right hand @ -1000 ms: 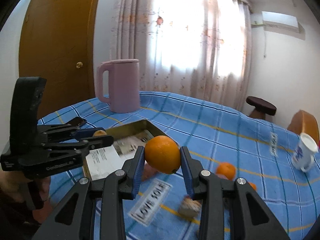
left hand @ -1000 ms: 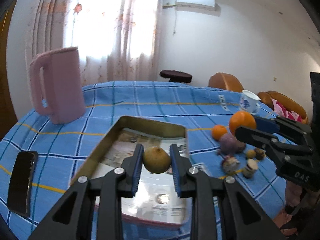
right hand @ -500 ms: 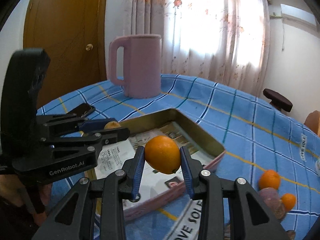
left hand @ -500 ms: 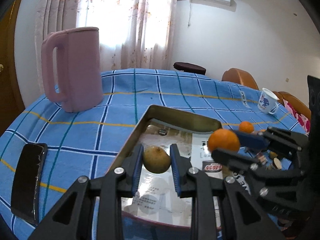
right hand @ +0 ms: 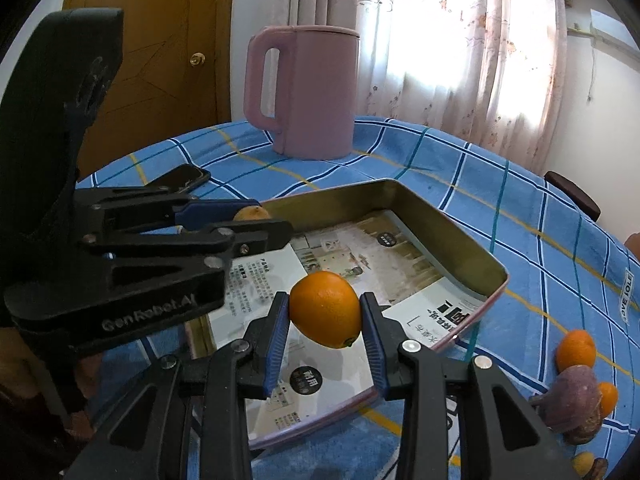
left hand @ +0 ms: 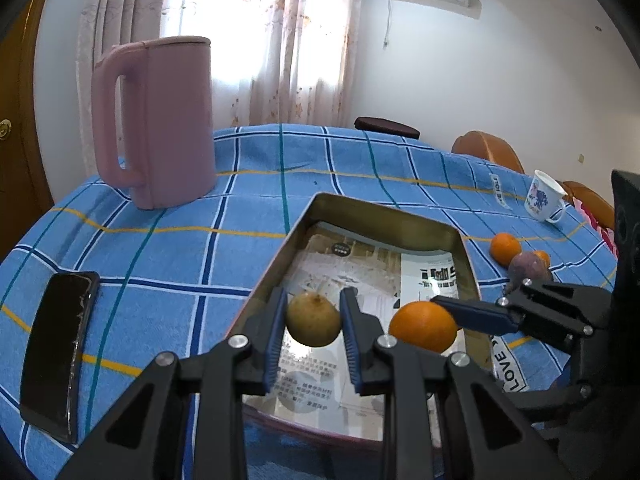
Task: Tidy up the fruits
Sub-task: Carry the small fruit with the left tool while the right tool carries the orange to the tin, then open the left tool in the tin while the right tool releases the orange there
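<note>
My left gripper (left hand: pixel 313 322) is shut on a yellow-brown round fruit (left hand: pixel 313 321) and holds it above the near left part of the metal tray (left hand: pixel 384 216). My right gripper (right hand: pixel 325 316) is shut on an orange (right hand: pixel 325 314) and holds it above the tray (right hand: pixel 460 240), near its right side. In the left wrist view the orange (left hand: pixel 423 326) hangs just right of my fruit. Paper sheets line the tray floor. A small orange (left hand: pixel 505 245) and a purple fruit (left hand: pixel 528 266) lie on the blue checked cloth right of the tray.
A pink jug (left hand: pixel 156 120) stands at the far left of the table. A black phone (left hand: pixel 60 350) lies near the left edge. A white cup (left hand: pixel 544 202) stands far right. More small fruits (right hand: pixel 576 392) lie right of the tray. Chairs stand beyond the table.
Both grippers have moved in over the tray with their fruits and sit lower and closer together. The right gripper with the orange has come from the cloth to above the tray.
</note>
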`<state>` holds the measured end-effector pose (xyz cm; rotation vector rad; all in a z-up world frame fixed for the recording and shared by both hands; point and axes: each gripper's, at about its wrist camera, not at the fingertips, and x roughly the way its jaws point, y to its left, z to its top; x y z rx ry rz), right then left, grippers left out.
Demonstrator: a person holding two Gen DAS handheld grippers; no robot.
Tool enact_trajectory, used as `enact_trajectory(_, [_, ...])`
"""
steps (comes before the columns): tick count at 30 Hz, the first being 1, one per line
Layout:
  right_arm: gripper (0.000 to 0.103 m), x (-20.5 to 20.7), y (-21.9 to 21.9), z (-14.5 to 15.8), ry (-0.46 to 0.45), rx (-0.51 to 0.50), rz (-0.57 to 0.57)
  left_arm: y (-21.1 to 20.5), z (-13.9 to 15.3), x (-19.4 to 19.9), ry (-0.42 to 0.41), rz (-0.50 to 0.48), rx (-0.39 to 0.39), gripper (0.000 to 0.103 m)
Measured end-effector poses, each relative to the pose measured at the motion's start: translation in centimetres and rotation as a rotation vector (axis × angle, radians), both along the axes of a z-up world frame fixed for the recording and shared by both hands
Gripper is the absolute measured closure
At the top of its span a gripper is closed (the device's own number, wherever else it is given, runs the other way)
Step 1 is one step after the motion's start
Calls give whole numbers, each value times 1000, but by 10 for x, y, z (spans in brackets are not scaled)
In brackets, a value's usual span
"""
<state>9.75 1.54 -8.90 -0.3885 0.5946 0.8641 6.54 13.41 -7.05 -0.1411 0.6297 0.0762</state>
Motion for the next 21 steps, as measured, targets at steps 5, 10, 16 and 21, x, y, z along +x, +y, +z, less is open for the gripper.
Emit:
enact_trajectory(5, [65,1,2,-2,12,-9,3,-2,1,-3,-10,21,24,71])
enact_trajectory(10, [46,-2,-4,1,-8,5,-16,-5,6,-12,-45,40,35,38])
enact_trajectory(16, [46,-15,-43,17,-46,41,-48,-14,24,-28,-109,35,22,28])
enact_trajectory(21, [46,-21,-112,28,-90,73,-160,-40,37,-36,-159,-21,15,19])
